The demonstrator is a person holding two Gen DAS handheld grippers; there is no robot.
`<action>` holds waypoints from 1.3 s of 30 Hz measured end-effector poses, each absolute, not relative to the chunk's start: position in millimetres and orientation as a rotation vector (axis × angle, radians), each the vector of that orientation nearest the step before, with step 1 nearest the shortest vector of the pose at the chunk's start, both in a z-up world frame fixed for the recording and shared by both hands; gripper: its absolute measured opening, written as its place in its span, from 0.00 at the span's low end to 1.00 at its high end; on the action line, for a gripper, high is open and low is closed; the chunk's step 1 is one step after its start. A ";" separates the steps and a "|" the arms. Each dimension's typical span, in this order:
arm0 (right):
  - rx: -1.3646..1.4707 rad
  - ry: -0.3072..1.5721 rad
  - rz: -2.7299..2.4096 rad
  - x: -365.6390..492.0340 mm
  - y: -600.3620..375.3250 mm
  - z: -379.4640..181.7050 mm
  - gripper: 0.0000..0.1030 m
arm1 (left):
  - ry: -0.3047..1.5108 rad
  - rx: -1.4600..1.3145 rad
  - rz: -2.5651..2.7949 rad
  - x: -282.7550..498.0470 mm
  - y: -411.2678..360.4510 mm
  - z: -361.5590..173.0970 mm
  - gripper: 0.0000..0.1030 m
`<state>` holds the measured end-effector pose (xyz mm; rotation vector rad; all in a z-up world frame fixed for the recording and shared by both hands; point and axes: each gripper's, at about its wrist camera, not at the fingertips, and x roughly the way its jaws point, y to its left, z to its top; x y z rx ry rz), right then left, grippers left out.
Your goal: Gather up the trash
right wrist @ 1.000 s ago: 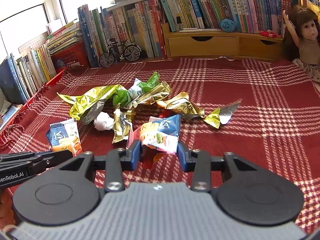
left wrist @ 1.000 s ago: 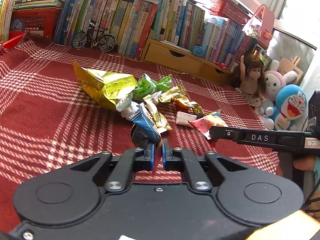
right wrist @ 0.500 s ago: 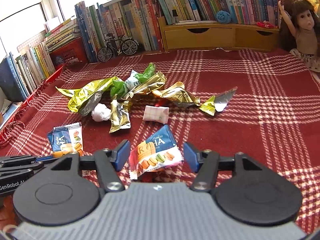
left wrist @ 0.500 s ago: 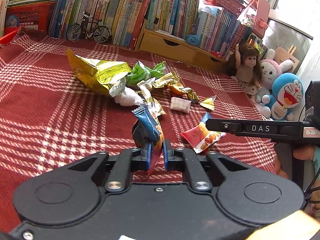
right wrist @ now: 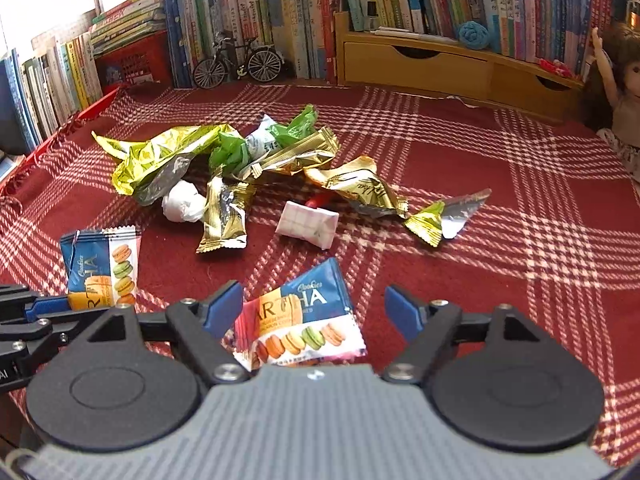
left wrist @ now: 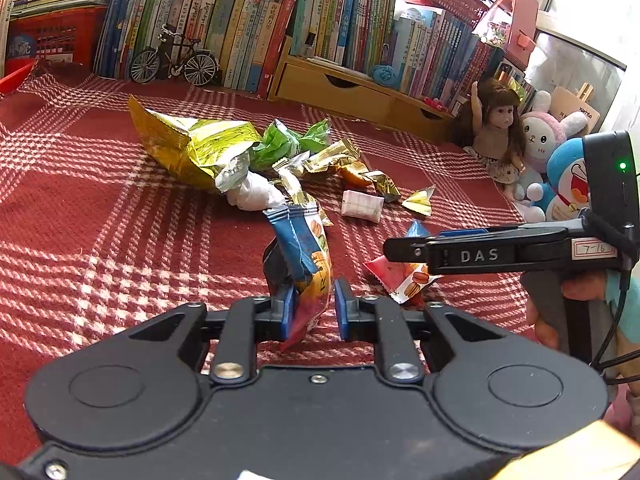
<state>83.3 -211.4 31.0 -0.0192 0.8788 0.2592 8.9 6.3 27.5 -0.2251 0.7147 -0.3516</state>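
- The left hand-held gripper point(left wrist: 316, 306) has just been opening. A crumpled blue cookie wrapper point(left wrist: 310, 248) stands between its jaws, against the left pad point(left wrist: 289, 309) with a gap to the right one, so it is released rather than pinched. The wrapper's lower end is hidden behind the jaws.
- The right hand-held gripper point(right wrist: 314, 300) has also just been opening and is spread wide. A second cookie wrapper point(right wrist: 300, 324) lies flat on the tabletop point(right wrist: 500, 208) between its fingers, touching neither. Its near edge is cut off by the gripper body.
- In the left view, most of that second wrapper is hidden behind the right gripper's finger.
- Of the person, only part of a hand point(left wrist: 576, 292) shows, at the frame edge.
- The trash pile point(right wrist: 240, 160) in the middle of the red checked cloth overlaps too much for a full count. A red scrap point(right wrist: 320, 200) is mostly buried.
- Counted clearly: two cookie wrappers, one white crumpled ball point(right wrist: 184, 204), one white checked packet point(right wrist: 308, 224), one torn gold-and-silver piece point(right wrist: 440, 216) apart from the pile.
- At the back: one model bicycle point(right wrist: 236, 64). The doll point(left wrist: 500, 136) is cut off in the right view.
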 end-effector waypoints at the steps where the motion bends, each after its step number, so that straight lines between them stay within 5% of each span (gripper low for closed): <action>1: -0.025 0.884 0.271 83.8 -208.8 30.5 0.80 | 0.715 -0.224 -0.351 9.2 6.4 27.4 0.18; 3: -0.019 0.888 0.284 83.6 -206.8 30.7 0.58 | 0.714 -0.225 -0.350 9.5 6.6 27.4 0.19; 8: -0.003 0.848 0.293 75.9 -207.0 38.6 0.44 | 0.715 -0.232 -0.347 10.7 7.7 26.3 0.19; 10: 0.008 0.809 0.274 72.3 -209.0 43.4 0.26 | 0.715 -0.234 -0.346 10.9 8.4 25.8 0.19; 27: 0.162 0.573 0.240 49.1 -237.7 68.5 0.27 | 0.710 -0.239 -0.347 11.1 7.3 29.3 0.19; 31: 0.154 0.575 0.245 46.2 -235.7 68.8 0.27 | 0.706 -0.244 -0.339 21.2 1.8 27.1 0.41; 33: 0.157 0.577 0.244 44.5 -235.3 68.3 0.27 | 0.706 -0.239 -0.324 26.4 -1.7 24.9 0.41; 36: 0.159 0.581 0.246 42.3 -235.2 67.9 0.27 | 0.696 -0.218 -0.296 32.1 -5.5 22.3 0.39; 39: 0.158 0.581 0.247 39.5 -234.9 68.6 0.27 | 0.699 -0.219 -0.260 35.1 -4.2 20.2 0.20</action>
